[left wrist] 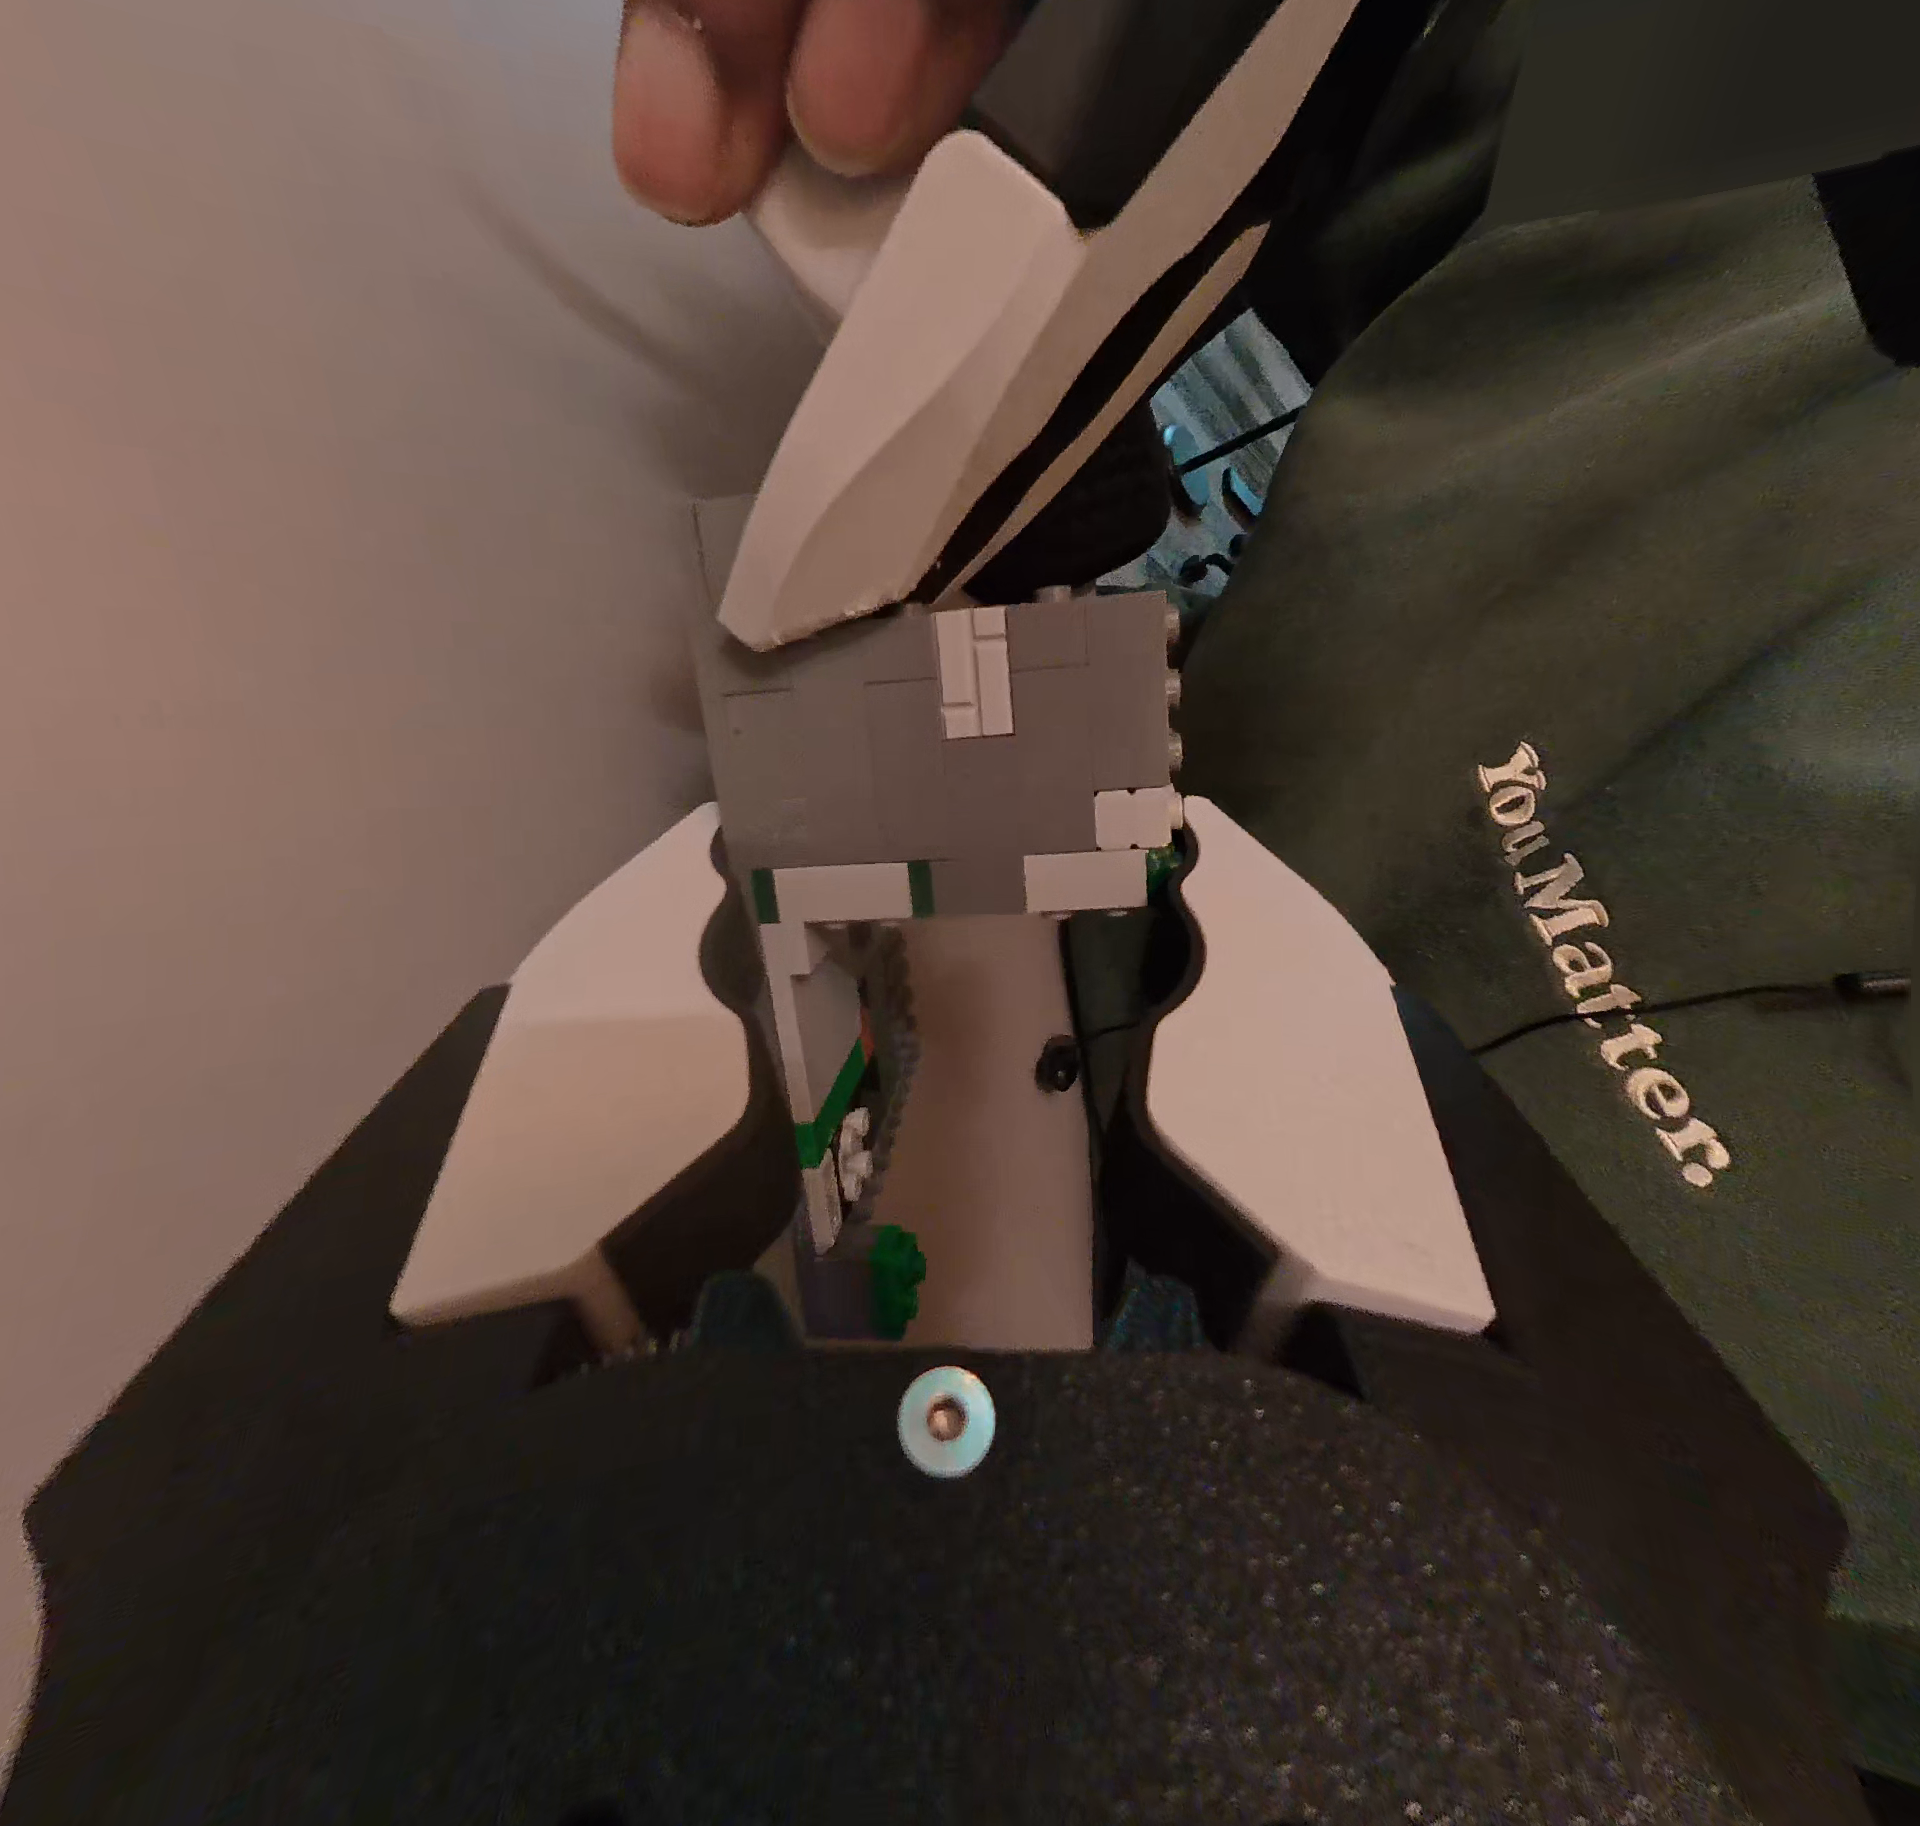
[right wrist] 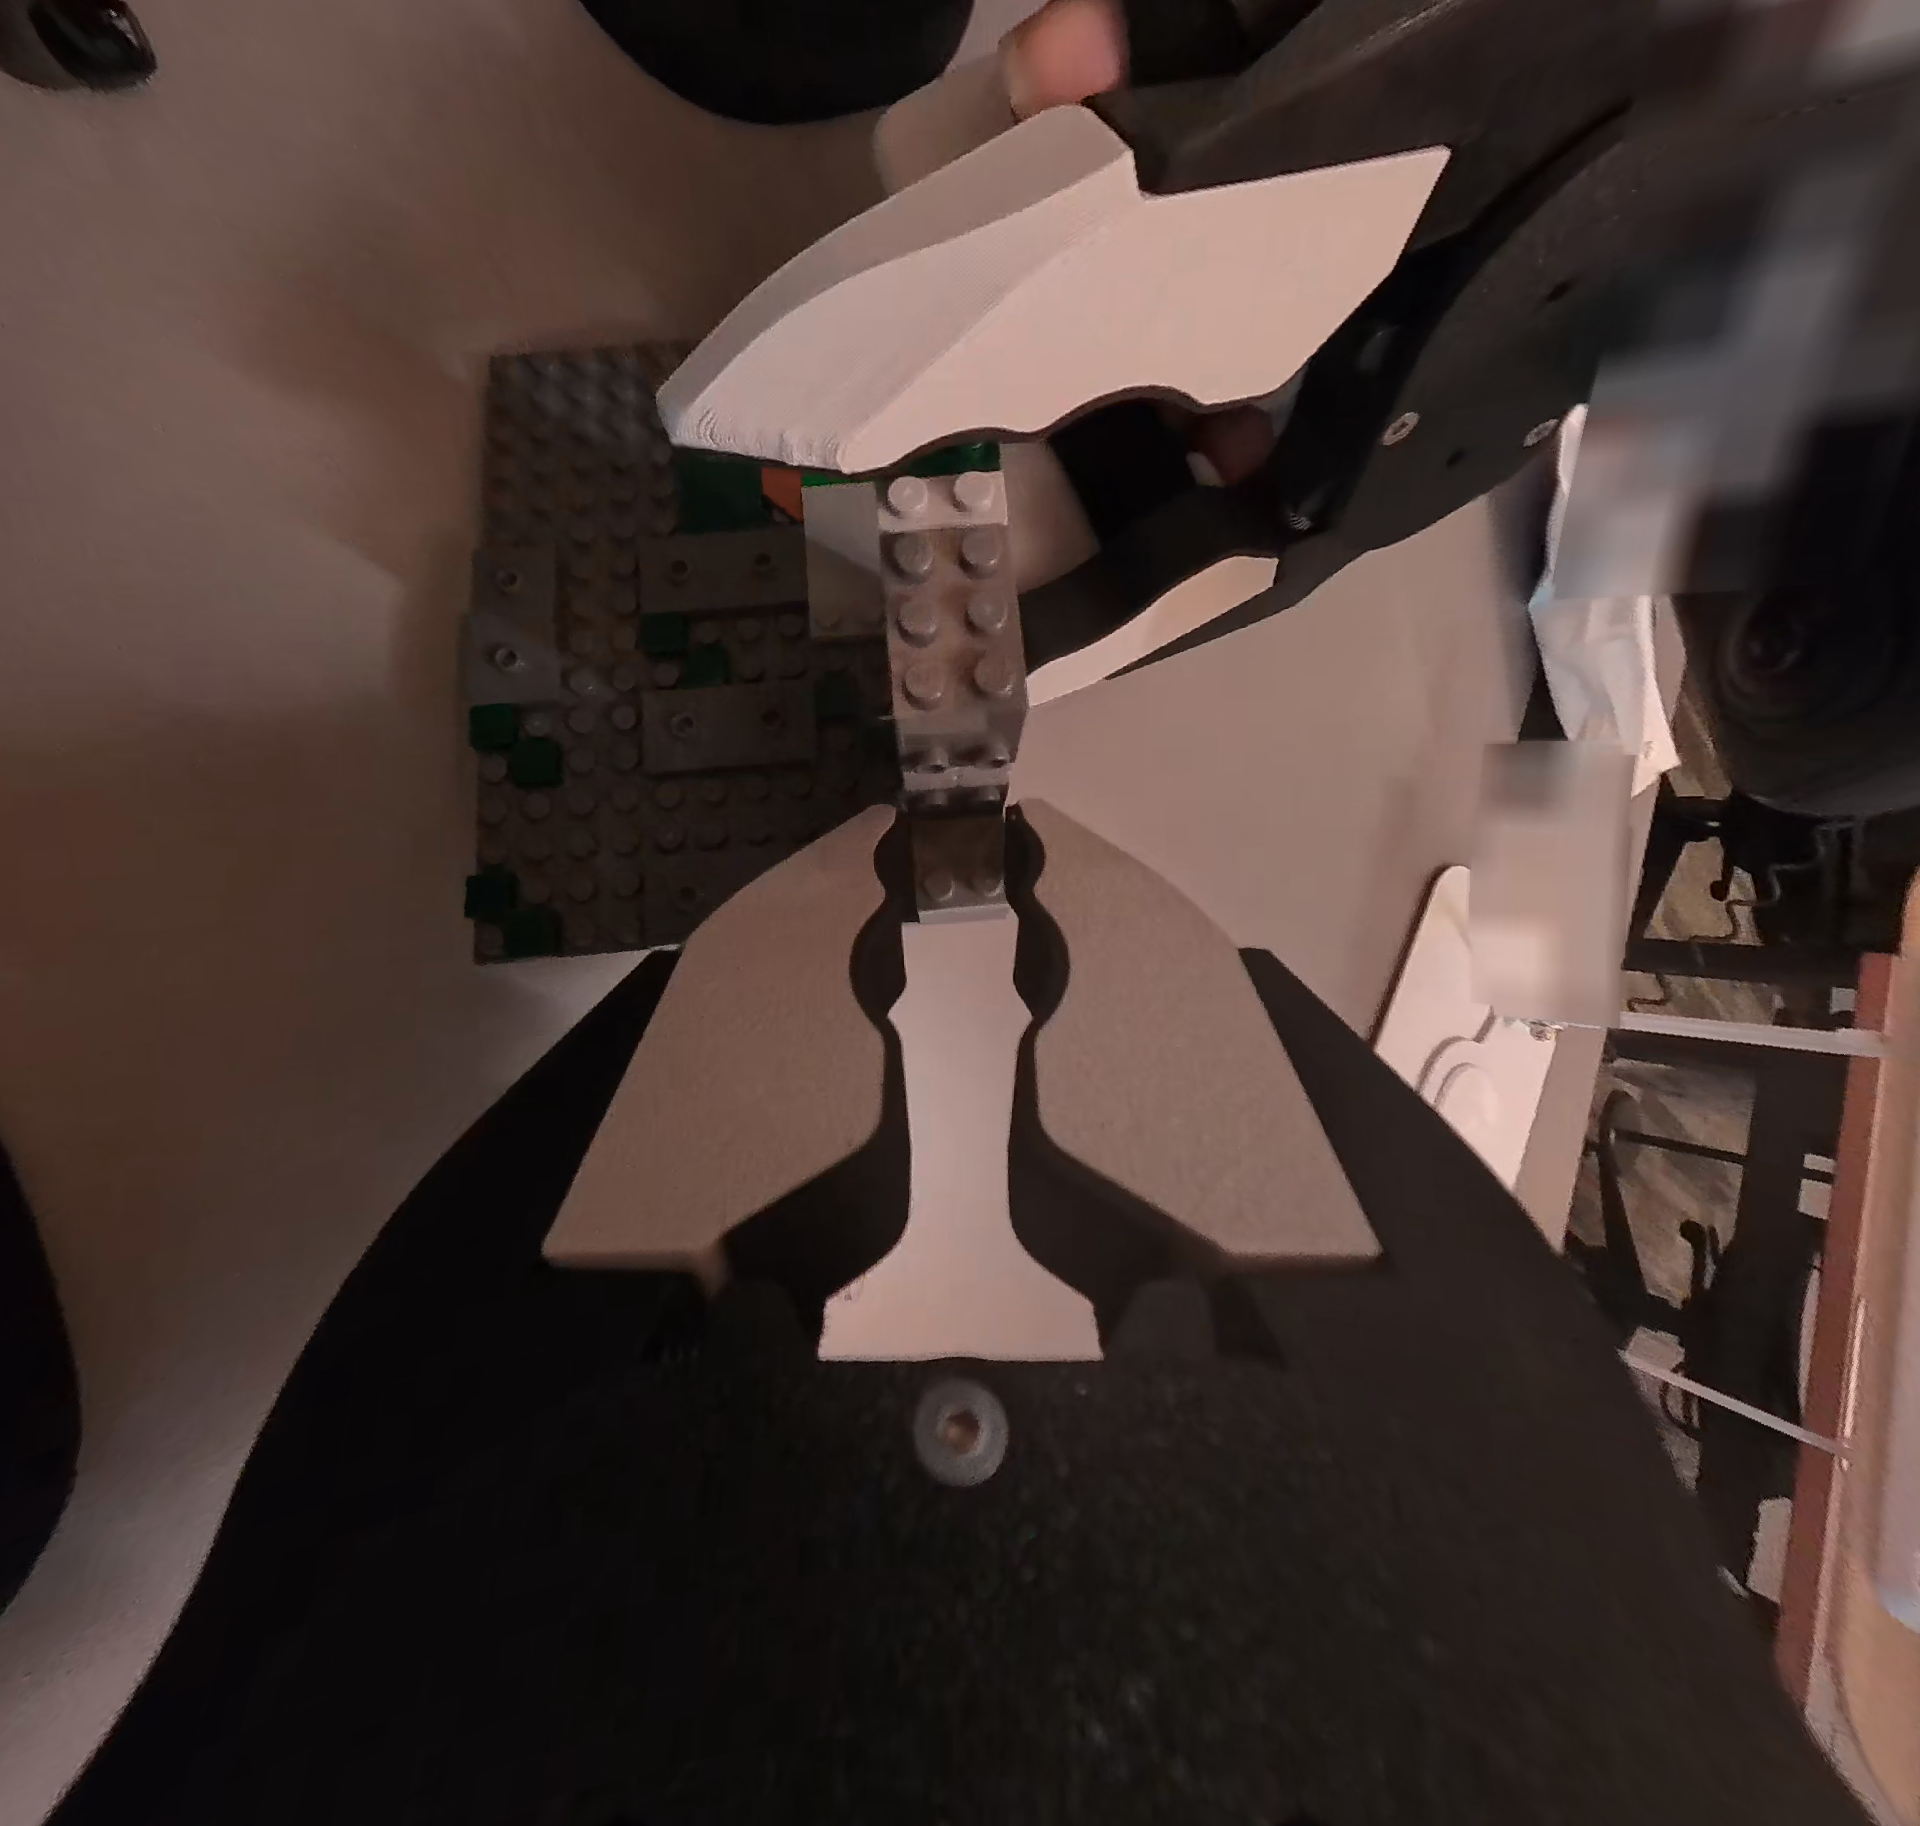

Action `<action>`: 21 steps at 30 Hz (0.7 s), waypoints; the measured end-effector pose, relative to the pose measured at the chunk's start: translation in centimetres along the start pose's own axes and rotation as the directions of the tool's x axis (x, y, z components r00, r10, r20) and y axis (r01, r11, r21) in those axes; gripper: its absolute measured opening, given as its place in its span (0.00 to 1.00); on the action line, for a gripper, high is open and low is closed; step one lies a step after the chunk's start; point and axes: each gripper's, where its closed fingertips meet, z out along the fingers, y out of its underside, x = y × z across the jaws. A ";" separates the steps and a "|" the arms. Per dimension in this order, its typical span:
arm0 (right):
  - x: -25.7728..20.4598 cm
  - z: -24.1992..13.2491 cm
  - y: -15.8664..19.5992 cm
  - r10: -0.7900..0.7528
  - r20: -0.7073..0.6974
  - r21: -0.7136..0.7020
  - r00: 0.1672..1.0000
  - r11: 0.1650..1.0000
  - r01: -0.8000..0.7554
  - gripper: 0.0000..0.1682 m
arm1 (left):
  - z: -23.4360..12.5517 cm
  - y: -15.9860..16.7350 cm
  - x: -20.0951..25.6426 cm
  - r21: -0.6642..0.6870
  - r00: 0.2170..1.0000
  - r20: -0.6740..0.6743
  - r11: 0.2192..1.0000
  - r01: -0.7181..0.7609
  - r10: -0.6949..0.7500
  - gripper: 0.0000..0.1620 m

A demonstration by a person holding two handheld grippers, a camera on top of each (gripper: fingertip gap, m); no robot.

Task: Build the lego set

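A grey Lego wall (left wrist: 935,768) with a few white bricks stands on a grey studded baseplate (right wrist: 582,633) that carries dark tiles and green bits. My left gripper (left wrist: 951,820) is shut on the wall, one white finger on each side. In the right wrist view, its upper finger (right wrist: 1039,322) covers the far end of the wall's studded top (right wrist: 951,613). My right gripper (right wrist: 956,815) is shut on a small grey brick (right wrist: 958,877) at the near end of the wall top. In the left wrist view, its white finger (left wrist: 883,426) touches the wall's top corner and hides the brick.
A hand (left wrist: 748,41) holds the right gripper. A person in a green sweatshirt (left wrist: 1558,841) is close on the right. On the white table are a black rounded object (right wrist: 748,0) and a small black device (right wrist: 83,31). The table edge (right wrist: 1455,945) is on the right, with furniture legs beyond. The left gripper's tips are roughly 5 cm from the right gripper's.
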 end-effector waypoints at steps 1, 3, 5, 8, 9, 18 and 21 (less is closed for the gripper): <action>-0.1 0.0 -0.1 0.006 0.007 0.006 1.000 1.000 -0.006 0.10 | 0.1 0.1 0.1 -0.002 1.000 -0.012 1.000 0.005 -0.005 0.46; -0.3 0.2 -0.1 0.013 0.012 0.009 1.000 1.000 -0.013 0.10 | 0.2 0.3 0.0 -0.002 1.000 -0.005 1.000 0.009 -0.009 0.46; -0.5 0.3 0.0 0.024 0.022 0.014 0.999 1.000 -0.024 0.10 | 0.3 0.4 -0.1 -0.007 1.000 -0.005 1.000 0.018 -0.018 0.46; -0.5 0.4 0.1 0.063 0.031 0.039 0.998 0.997 -0.065 0.10 | 0.2 0.2 -0.4 0.014 1.000 0.012 1.000 -0.006 0.006 0.46; -0.3 0.4 0.2 0.083 0.028 0.054 0.996 0.995 -0.084 0.10 | 0.1 0.0 -0.4 0.021 1.000 0.009 1.000 -0.009 0.009 0.46; -1.2 0.6 3.4 0.485 0.140 0.209 0.863 0.838 -0.505 0.10 | -4.0 -2.5 -2.8 0.203 0.917 0.352 0.941 -0.272 0.189 0.51; -0.5 0.5 6.0 0.654 0.172 0.231 0.736 0.700 -0.676 0.10 | -6.9 -4.1 -3.1 0.375 0.862 0.478 0.849 -0.372 0.166 0.33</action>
